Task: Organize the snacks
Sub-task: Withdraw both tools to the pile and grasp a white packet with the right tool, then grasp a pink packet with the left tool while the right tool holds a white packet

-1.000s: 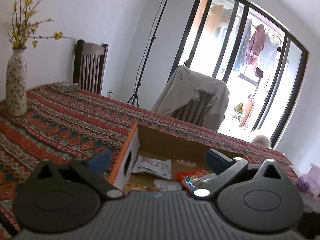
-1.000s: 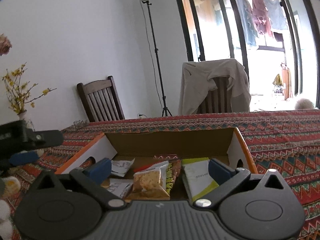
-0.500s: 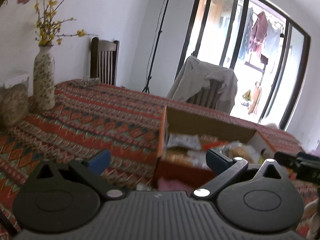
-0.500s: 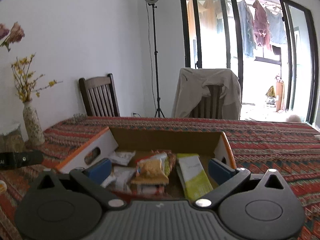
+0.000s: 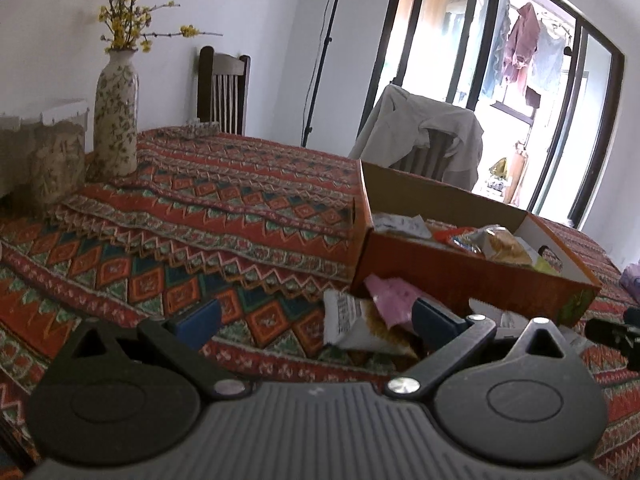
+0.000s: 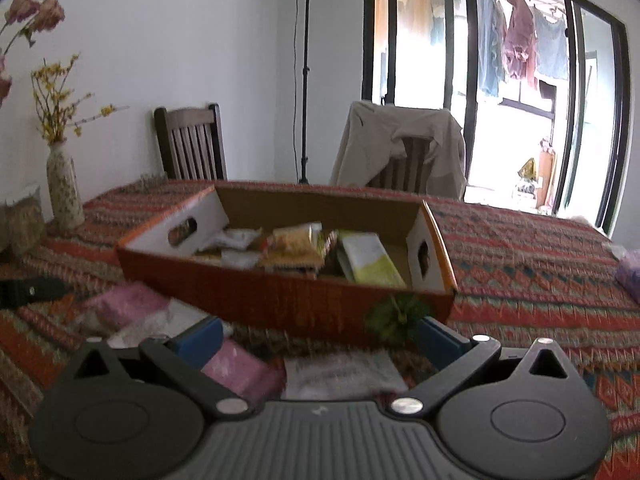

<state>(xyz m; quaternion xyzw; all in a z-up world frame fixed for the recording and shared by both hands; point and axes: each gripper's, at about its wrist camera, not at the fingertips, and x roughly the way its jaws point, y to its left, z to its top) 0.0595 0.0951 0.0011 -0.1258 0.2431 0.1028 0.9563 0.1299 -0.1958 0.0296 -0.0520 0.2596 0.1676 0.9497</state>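
Note:
An orange cardboard box (image 6: 280, 300) holds several snack packets, among them a yellow-green one (image 6: 372, 260); it also shows in the left wrist view (image 5: 472, 276). Loose packets lie on the cloth in front of it: a pink one (image 5: 388, 296) and a white one (image 5: 352, 324) by my left gripper's right finger, and pink (image 6: 240, 372) and white (image 6: 340, 372) ones between my right gripper's fingers. My left gripper (image 5: 316, 320) is open and empty. My right gripper (image 6: 320, 338) is open and empty, low before the box.
A patterned red tablecloth (image 5: 200, 216) covers the table. A flowered vase (image 5: 116, 112) and a jar (image 5: 44, 160) stand at the left. Two chairs (image 6: 188, 140) stand behind the table, one draped with a jacket (image 6: 400, 148). A purple bag (image 6: 628, 272) lies far right.
Both grippers have pulled back from above the box toward the near side of the table and dropped lower. Loose packets in front of the box have come into view.

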